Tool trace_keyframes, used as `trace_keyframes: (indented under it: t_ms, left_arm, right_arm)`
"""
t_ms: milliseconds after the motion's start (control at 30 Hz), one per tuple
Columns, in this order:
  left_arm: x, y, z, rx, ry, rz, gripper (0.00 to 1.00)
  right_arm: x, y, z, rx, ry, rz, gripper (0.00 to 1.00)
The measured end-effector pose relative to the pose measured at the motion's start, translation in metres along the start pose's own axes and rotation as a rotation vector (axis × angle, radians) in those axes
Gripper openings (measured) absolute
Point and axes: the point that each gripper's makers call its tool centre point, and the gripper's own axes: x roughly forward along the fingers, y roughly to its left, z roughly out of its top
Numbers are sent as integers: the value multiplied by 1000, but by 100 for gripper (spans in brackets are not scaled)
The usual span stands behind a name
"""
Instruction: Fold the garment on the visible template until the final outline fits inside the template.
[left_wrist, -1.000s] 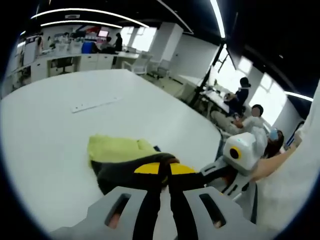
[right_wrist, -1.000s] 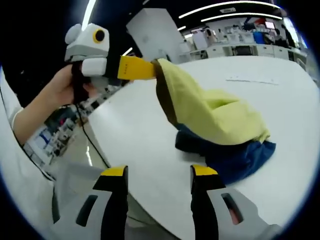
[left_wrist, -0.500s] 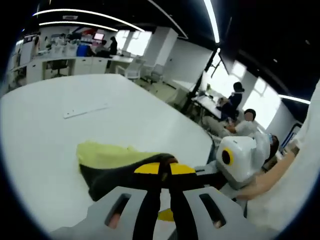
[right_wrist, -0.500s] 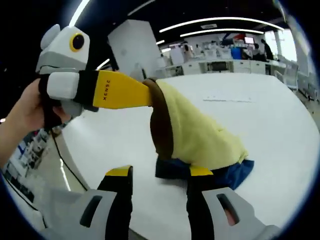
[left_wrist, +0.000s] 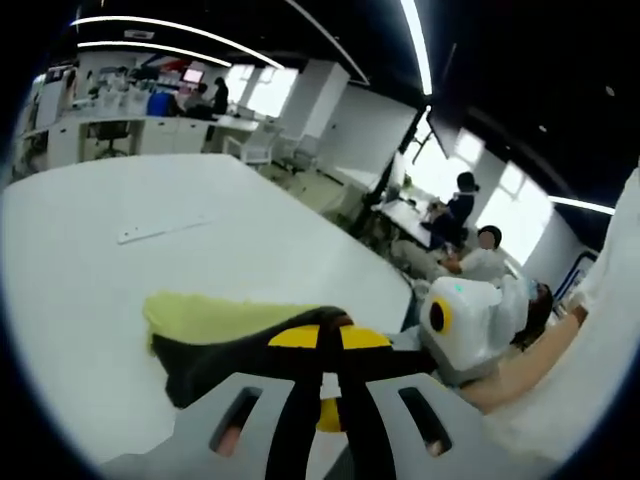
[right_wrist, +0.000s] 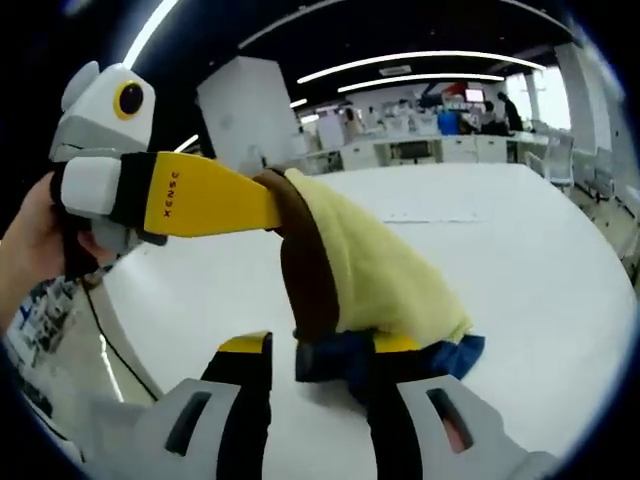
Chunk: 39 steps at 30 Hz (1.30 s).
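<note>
Surface: white table (left_wrist: 90, 270) in an open office, with a pale strip (left_wrist: 160, 229) lying on it well beyond the cloth.
Garment: yellow, brown and blue garment (right_wrist: 385, 275), bunched and lifted at one brown edge, its blue part resting on the table.
Left gripper (left_wrist: 330, 335): jaws pressed together, pinching the brown edge.
Right gripper (right_wrist: 320, 345): jaws spread, the garment's lower part seen between them; contact cannot be told.
Hidden: the template's outline cannot be made out.

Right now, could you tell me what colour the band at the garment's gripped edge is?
Dark brown, clearest in the right gripper view: band.
</note>
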Motion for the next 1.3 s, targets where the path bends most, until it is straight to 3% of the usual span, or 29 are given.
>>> trace_keyframes:
  t_ms: [533, 900, 1300]
  left_arm:
    - [-1, -7, 9, -12, -22, -22, 1]
    - [-4, -1, 9, -21, -26, -6, 1]
    - [-8, 6, 8, -31, -35, 15, 1]
  right_arm:
    - [-5, -10, 1, -32, -4, -30, 28]
    - [-9, -17, -2, -82, 2, -47, 14]
    - [-17, -31, -2, -75, -8, -66, 8]
